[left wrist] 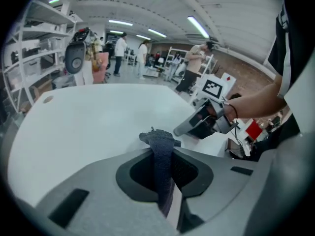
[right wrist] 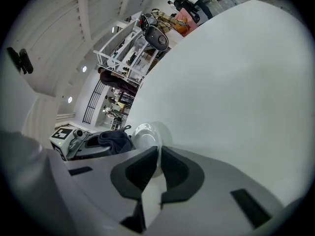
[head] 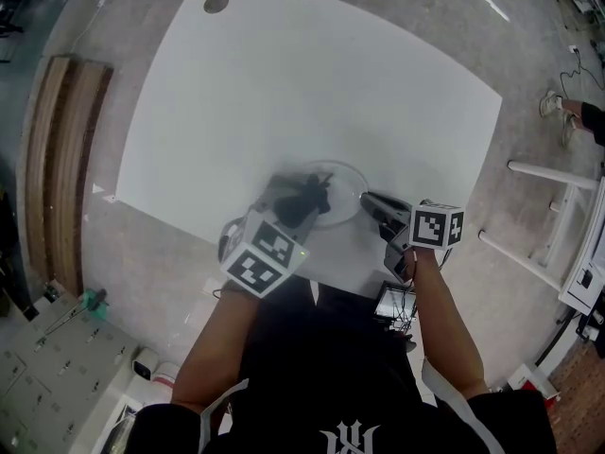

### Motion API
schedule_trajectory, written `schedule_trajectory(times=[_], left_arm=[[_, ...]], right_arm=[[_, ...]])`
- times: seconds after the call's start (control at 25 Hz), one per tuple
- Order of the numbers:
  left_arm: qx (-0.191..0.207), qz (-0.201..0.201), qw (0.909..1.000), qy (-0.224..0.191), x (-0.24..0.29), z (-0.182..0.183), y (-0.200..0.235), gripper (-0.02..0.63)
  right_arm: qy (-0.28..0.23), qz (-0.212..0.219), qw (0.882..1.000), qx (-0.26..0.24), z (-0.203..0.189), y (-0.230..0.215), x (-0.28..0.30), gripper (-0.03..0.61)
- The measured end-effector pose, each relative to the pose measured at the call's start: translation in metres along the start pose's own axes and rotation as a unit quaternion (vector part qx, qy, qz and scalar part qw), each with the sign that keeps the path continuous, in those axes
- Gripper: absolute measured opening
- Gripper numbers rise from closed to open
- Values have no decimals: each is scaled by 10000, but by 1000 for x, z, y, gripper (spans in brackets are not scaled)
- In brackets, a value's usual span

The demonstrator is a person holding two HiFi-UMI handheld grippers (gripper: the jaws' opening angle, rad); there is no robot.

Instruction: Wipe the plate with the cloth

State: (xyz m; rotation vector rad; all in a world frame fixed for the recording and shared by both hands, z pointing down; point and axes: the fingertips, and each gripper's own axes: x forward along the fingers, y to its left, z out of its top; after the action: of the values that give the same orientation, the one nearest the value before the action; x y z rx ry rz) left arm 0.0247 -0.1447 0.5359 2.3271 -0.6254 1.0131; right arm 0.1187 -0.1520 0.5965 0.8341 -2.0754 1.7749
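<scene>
We hold the dark cloth [left wrist: 161, 142] clamped between the closed jaws of the left tool [left wrist: 165, 161], with a bunched tuft standing out past the tips. That gives us a soft pad to press onto the dish, so no hard plastic need touch it. The right tool [right wrist: 157, 163] is shut on the near rim of the plate [right wrist: 145, 133], which looks meant to pin it to the desk [head: 312, 83] so it cannot slide or spin under the rubbing. The plate lies close to the desk's near edge, just in front of us, between the two tools. In the head view the cloth rests over its left part, so we judge the wiping to be under way. The plate is round, shallow and thin, of clear glass with a glossy rim that catches the light, and the white desk shows through it. The cloth is dark blue-grey with a coarse woven or knitted grain, limp and folded on itself. The desk top is smooth, matte and white, bare apart from a round cable hole [head: 216, 4] at its far corner. Such smooth glass on a smooth top would skate easily, so the rim grip matters.
</scene>
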Motion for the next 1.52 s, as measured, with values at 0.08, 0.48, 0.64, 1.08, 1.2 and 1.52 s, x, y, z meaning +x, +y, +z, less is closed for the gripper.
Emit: schedule_trajectory(times=[0.08,0.48,0.64,1.08,1.2,1.52], left_arm=[[230,-355,9991,84,33,10,-29,49],[821,-438,9918,877,60,-21,-32,49],[485,-142,9949,878,30,-45,-3,49],[-32,581,9946,865,-24,-67,52,49],[-253,692,9946,727,-39,-69,65,50],[-819,811,9930,251,-88,-70,81,50]], right_arm=[[-15,-8,10000,1,0,-1,-1,21],[-58,5,10000,5,0,-2,1,21],[-51,35,10000,22,-1,0,0,21],[-47,70,10000,12,0,3,1,23],[20,32,10000,-46,-2,3,1,23],[-109,-74,9998,172,-6,3,-8,33]])
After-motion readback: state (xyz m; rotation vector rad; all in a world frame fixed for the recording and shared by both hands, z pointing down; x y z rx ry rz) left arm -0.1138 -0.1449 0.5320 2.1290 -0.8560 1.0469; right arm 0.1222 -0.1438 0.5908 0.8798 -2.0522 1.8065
